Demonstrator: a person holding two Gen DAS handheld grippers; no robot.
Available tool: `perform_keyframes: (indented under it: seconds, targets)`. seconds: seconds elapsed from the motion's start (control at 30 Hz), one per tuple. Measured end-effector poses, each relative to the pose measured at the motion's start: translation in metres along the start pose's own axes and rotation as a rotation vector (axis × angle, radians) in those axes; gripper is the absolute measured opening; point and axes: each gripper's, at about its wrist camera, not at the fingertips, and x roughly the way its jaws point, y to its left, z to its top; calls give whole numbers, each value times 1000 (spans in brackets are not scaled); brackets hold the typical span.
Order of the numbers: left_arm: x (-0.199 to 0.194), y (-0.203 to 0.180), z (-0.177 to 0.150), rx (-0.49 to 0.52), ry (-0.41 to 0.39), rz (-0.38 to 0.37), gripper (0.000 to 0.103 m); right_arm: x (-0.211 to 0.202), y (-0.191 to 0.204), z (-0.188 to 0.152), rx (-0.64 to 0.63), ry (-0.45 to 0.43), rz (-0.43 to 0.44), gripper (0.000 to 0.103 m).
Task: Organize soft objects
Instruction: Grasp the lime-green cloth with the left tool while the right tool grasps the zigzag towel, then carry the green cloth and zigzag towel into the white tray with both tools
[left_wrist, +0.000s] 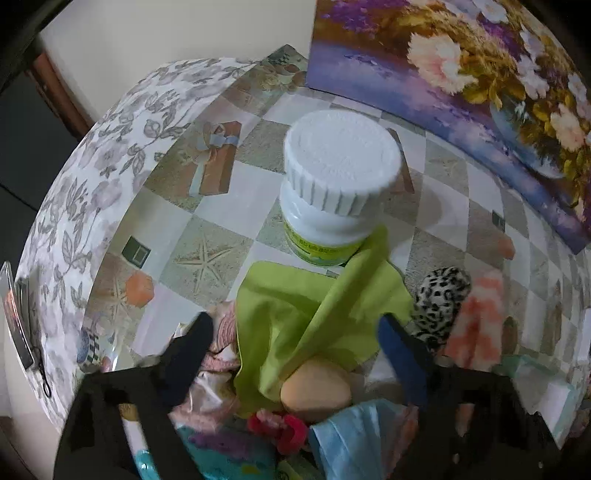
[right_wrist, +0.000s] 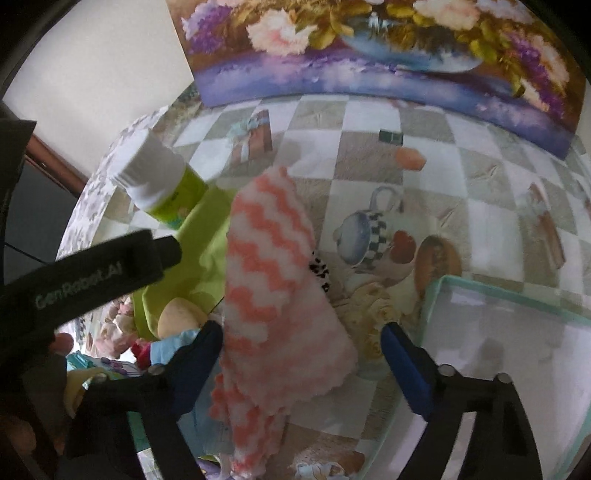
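My left gripper (left_wrist: 295, 332) points down over a pile of soft things, jaws wide apart. A lime-green cloth (left_wrist: 295, 306) lies between its fingers, untouched by the pads. Just below the cloth sits a beige egg-shaped sponge (left_wrist: 316, 387). My right gripper (right_wrist: 301, 343) stands open astride a pink-and-white zigzag towel (right_wrist: 273, 295), which also shows at the right of the left wrist view (left_wrist: 476, 317). A leopard-print scrunchie (left_wrist: 439, 299) lies between cloth and towel. The left gripper's body (right_wrist: 92, 273) crosses the right wrist view's left side.
A white bottle with a green label (left_wrist: 340, 177) stands upright on the green cloth's far edge. A red scrunchie (left_wrist: 280, 428) and a blue face mask (left_wrist: 354, 432) lie near. A teal-rimmed pale box (right_wrist: 436, 295) is at right. A flower painting (left_wrist: 461, 74) leans at the back of the checkered tablecloth (left_wrist: 221, 236).
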Motion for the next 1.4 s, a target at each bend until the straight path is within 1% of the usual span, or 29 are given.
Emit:
perform_keyframes:
  seconds: [0.03, 0.07, 0.17, 0.2, 0.23, 0.27, 0.3, 0.33, 0.4, 0.5, 0.53, 0.57, 0.63, 0.7, 0.87, 1.0, 1.03, 1.2, 1.27, 1.4]
  targets:
    - [3, -1, 0, 7, 6, -4, 74, 1, -3, 0, 10, 3, 11, 80]
    - [6, -2, 0, 12, 14, -10, 68, 1, -6, 0, 17, 4, 14, 78]
    - [13, -6, -2, 34, 28, -28, 55, 1, -14, 0, 39, 11, 35, 67]
    - [15, -7, -2, 39, 31, -28, 48, 2, -17, 0, 45, 15, 42, 60]
    - [17, -7, -2, 41, 39, -30, 43, 3, -19, 0, 48, 21, 52, 53]
    - [20, -6, -2, 36, 47, -36, 35, 3, -20, 0, 50, 25, 58, 50]
    - [21, -6, -2, 33, 49, -37, 29, 3, -22, 0, 54, 26, 67, 45]
    - [23, -5, -2, 34, 48, -34, 27, 3, -21, 0, 57, 27, 72, 39]
    - [25, -5, -1, 34, 43, -39, 17, 2, -23, 0, 60, 23, 84, 32]
    - [26, -7, -3, 34, 36, -53, 8, -3, -24, -1, 58, 15, 96, 25]
    - [23, -7, -2, 34, 33, -58, 8, -4, -25, 0, 59, 13, 102, 19]
    - [21, -8, -2, 35, 23, -63, 6, -5, -24, 0, 61, 12, 105, 17]
    - [13, -9, -3, 38, -4, -77, 5, -8, -26, 0, 63, 4, 110, 15]
    - [7, -7, -1, 35, -14, -93, 4, -10, -25, 2, 61, -3, 117, 12]
    - [-9, -1, 2, 18, -54, -105, 4, -29, -23, 4, 53, -47, 135, 11]
    - [-33, 12, 3, 10, -100, -139, 4, -46, -19, 6, 48, -84, 154, 11]
    - [-40, 8, -1, 9, -110, -143, 4, -53, -18, 6, 45, -98, 159, 11]
    - [-82, -3, 2, 25, -210, -157, 4, -87, -13, 7, 39, -164, 153, 11]
    - [-104, -3, -2, 38, -256, -167, 4, -100, -10, 6, 36, -187, 139, 11]
    - [-138, -10, -11, 73, -324, -175, 4, -131, -5, 5, 34, -224, 123, 11]
